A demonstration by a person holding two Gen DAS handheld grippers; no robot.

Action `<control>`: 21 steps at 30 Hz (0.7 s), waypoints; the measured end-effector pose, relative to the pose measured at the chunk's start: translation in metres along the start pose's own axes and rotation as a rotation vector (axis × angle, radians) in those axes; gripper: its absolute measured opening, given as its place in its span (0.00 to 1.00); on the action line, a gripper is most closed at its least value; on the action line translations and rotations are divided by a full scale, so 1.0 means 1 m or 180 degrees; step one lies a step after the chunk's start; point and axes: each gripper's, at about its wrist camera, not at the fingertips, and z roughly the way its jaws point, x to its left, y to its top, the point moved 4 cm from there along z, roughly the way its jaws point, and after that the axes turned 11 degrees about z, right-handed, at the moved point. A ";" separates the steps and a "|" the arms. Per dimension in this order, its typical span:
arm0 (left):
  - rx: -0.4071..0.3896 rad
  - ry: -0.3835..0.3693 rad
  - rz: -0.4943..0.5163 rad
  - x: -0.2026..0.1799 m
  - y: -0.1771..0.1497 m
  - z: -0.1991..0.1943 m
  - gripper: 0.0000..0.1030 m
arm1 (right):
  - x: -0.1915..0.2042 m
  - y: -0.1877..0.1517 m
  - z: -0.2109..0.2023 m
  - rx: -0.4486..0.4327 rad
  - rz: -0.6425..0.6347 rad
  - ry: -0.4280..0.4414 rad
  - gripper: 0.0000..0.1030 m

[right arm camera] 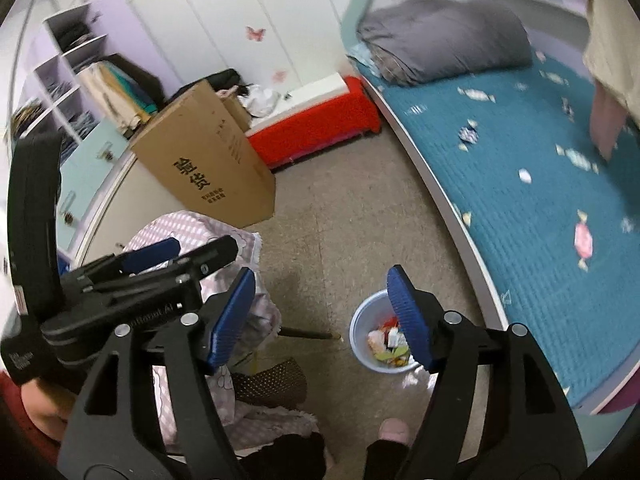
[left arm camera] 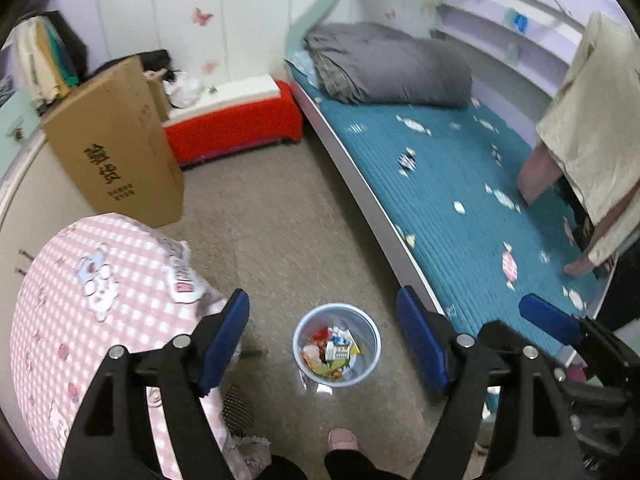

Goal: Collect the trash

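Left wrist view
Left gripper point(left arm camera: 322, 334): fingers spread wide, nothing between the pads, hovering above the bin.
Wastebasket point(left arm camera: 362, 334): pale blue, on the floor beside the bed's edge, framed between the two fingers; holding mixed wrappers point(left arm camera: 330, 354).
Bed point(left arm camera: 452, 184): right of the bin, teal quilt with printed sweets; print or real litter, cannot tell.
Right gripper point(left arm camera: 552, 322): right of the bin, over the bed's edge, only one blue finger plain.

Right wrist view
Right gripper point(right arm camera: 320, 316): fingers spread, empty, bin partly behind the right finger.
Wastebasket point(right arm camera: 360, 332): below, near a slippered foot point(right arm camera: 394, 432).
Left gripper point(right arm camera: 160, 256): left of the bin, over the pink checked chair cover point(right arm camera: 224, 236).

Step in hand
Judgement: drop looks done; next, scanning for more litter.
Doing it well: keeping both grippers high over the rim, fingers apart, approaching any next piece squarely, avoiding bedding.
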 end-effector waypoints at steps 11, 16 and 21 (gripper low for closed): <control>-0.0516 0.0708 -0.0345 0.030 -0.019 -0.086 0.80 | 0.049 -0.008 -0.031 -0.0247 -0.0686 0.0246 0.76; -0.0531 0.0875 -0.0437 0.040 -0.030 -0.104 0.83 | 0.061 -0.013 -0.032 -0.0242 -0.0855 0.0327 0.76; -0.0542 0.0909 -0.0515 0.047 -0.038 -0.112 0.86 | 0.070 -0.018 -0.031 -0.0207 -0.0954 0.0388 0.76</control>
